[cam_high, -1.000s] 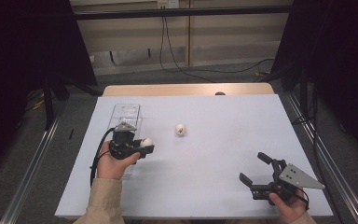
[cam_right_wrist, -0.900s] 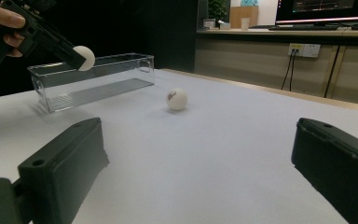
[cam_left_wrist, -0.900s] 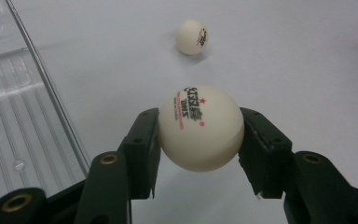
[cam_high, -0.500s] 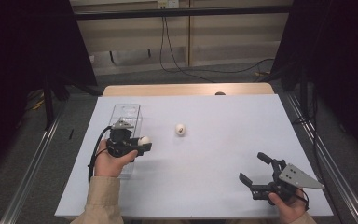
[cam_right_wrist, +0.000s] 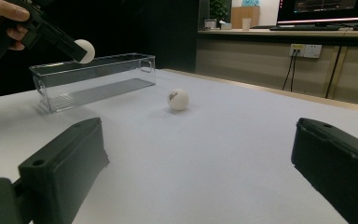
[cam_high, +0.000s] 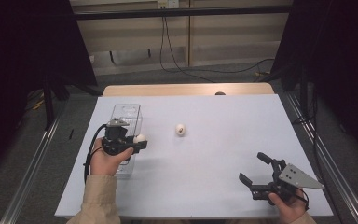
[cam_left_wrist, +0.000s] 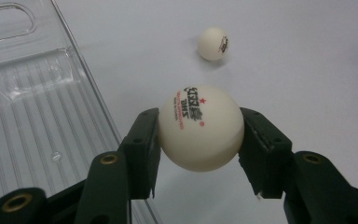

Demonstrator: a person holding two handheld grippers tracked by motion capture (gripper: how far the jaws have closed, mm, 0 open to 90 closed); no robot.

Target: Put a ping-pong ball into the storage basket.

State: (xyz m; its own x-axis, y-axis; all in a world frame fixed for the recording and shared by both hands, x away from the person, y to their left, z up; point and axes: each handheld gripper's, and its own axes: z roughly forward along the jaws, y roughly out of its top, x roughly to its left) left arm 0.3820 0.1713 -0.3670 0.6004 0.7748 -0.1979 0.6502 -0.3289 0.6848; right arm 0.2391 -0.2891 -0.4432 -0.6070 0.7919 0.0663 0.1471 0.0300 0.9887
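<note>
High view puts the left gripper [cam_high: 137,141] at centre left, jaws clamped on 1 ping-pong ball [cam_high: 140,138] beside the clear plastic bin [cam_high: 127,112], not yet dropped in. A 2nd ball [cam_high: 180,129] waits mid-table. Right gripper [cam_high: 256,168], lower right, sits spread apart and empty. Nothing blocks the bin.

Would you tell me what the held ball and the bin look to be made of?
Ball: probably celluloid or plastic, matte off-white, with printed logo and red star. Bin: clear hard plastic, glossy; the table shows through its walls and ribbed floor.
</note>
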